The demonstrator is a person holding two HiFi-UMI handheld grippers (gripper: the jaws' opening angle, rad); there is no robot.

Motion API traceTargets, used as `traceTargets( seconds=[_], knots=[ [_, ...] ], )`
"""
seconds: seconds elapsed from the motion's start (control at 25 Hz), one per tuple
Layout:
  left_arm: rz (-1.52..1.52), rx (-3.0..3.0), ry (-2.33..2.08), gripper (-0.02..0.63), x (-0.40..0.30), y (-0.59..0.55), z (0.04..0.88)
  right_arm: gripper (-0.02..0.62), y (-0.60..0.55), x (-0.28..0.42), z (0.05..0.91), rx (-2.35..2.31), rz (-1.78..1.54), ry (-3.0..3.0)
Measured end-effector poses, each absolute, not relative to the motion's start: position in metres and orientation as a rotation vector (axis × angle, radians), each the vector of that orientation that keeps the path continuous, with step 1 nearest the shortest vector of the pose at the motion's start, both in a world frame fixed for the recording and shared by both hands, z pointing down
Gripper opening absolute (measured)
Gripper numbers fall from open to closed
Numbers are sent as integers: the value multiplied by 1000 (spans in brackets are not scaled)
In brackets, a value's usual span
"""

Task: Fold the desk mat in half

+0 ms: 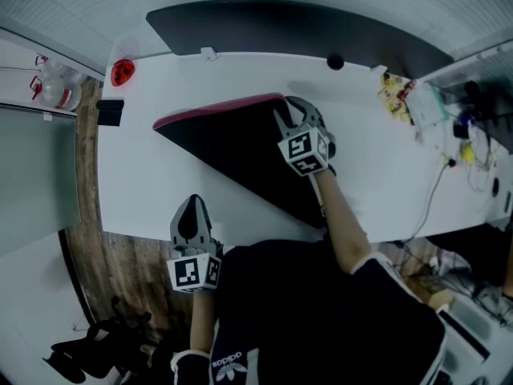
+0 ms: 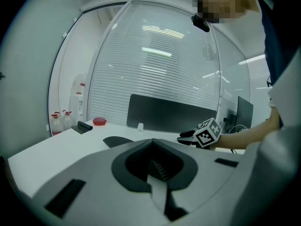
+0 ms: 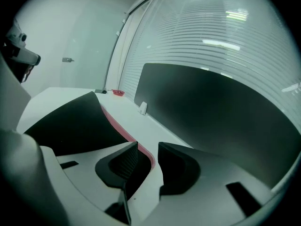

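The desk mat [image 1: 240,143], black with a pink edge, lies folded over on the white table [image 1: 377,183] as a dark wedge; it also shows in the right gripper view [image 3: 70,126] and the left gripper view [image 2: 117,140]. My right gripper [image 1: 298,107] hovers at the mat's far right corner. Its jaws stand apart [image 3: 148,149], and the pink edge runs under the gap without being pinched. My left gripper [image 1: 192,203] stays at the table's near edge, off the mat, its jaws [image 2: 151,142] together on nothing.
A dark panel [image 1: 296,26] stands along the table's far side. A red round thing [image 1: 122,71] and a small black block [image 1: 110,111] sit at the far left corner. Cables and clutter [image 1: 409,95] crowd the right end. Bottles [image 1: 52,87] stand on a shelf at left.
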State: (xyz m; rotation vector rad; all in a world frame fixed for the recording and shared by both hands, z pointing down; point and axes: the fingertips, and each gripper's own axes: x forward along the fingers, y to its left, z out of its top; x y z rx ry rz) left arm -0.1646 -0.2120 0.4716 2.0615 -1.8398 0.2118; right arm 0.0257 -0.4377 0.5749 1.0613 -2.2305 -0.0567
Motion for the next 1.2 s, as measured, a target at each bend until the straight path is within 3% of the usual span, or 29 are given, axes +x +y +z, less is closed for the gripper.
traceTargets(
  seconds=[0.24, 0.36, 1.2],
  knots=[
    [192, 2081, -1854, 3, -163, -202, 462, 27, -426, 30, 547, 1123, -99, -2258],
    [175, 2098, -1849, 3, -161, -197, 458, 9, -418, 32, 524, 1152, -131, -2264],
    [80, 2239, -1757, 3, -157, -145, 440, 3, -298, 32, 406, 1405, -176, -2470]
  ],
)
